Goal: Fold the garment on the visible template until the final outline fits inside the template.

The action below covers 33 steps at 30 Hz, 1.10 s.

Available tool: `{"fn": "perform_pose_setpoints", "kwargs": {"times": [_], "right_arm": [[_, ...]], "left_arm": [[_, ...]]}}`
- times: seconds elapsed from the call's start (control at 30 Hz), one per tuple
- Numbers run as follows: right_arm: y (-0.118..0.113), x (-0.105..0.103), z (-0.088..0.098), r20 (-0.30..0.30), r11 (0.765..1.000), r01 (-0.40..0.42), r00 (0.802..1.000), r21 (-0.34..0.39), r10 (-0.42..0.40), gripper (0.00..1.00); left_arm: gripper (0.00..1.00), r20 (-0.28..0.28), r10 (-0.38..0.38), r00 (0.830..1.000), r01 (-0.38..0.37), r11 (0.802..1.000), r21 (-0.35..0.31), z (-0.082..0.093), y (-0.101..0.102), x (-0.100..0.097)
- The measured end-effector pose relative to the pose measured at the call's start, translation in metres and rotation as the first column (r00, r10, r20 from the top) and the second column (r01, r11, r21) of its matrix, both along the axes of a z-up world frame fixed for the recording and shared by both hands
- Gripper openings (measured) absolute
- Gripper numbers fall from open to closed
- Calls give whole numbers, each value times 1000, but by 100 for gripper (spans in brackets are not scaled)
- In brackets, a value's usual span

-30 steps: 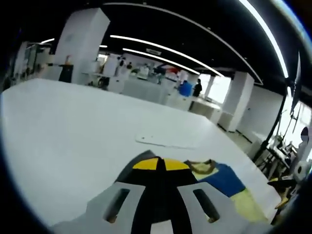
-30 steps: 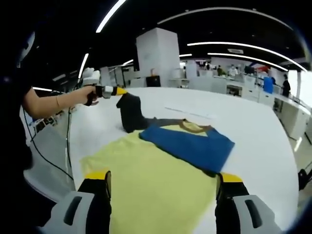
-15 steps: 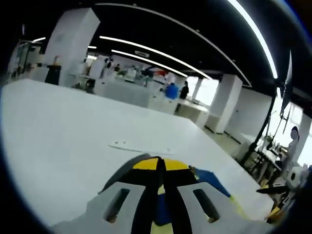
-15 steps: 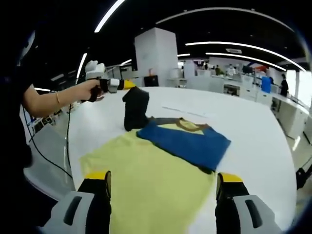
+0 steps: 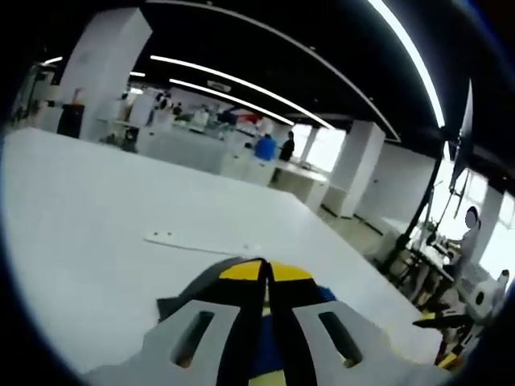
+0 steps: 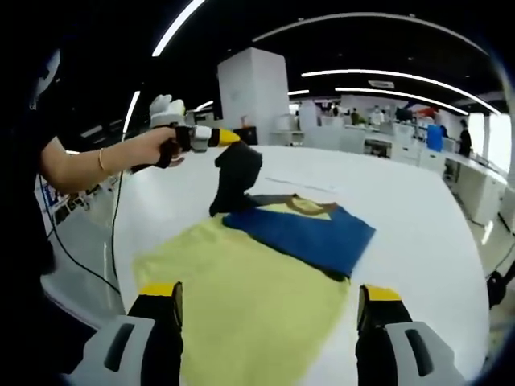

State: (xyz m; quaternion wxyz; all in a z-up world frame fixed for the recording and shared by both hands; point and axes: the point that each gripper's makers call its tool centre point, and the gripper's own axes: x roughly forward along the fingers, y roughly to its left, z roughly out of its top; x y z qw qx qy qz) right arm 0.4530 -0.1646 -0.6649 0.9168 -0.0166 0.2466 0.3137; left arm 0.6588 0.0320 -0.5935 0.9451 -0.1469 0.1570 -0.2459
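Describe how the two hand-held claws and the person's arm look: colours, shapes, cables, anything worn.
Right claw: two grey plastic jaws with slotted holes, black inner faces and yellow tips. Left claw: the same grey, black and yellow build; seen from the right gripper view, it has a white box on top and a black cable hanging down. The arm wears a thin bracelet and a dark short sleeve.

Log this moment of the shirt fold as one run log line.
left gripper: shut on dark sleeve, lifted | right gripper: open, empty | yellow-blue shirt: flat on white table

You had bright ceiling strip lights, a glaring white table, blurry backgrounds, and heavy fisheye bending.
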Motion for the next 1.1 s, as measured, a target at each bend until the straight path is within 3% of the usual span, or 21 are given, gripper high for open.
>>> {"fn": "perform_pose_setpoints", "kwargs": {"times": [0.5, 0.63, 1.1], "right_arm": [[-10, -8, -6, -23, 999, 11, 1000, -33, -12, 90], [-15, -9, -8, -25, 999, 25, 999, -35, -26, 90], [-16, -7, -18, -43, 999, 42, 998, -29, -43, 89]], "left_arm": [[0, -42, -90, 995, 90, 996, 7, -27, -72, -1], [0, -15, -140, 990, 141, 987, 75, -38, -90, -3], [0, -135, -213, 968, 228, 968, 106, -96, -123, -12]]}}
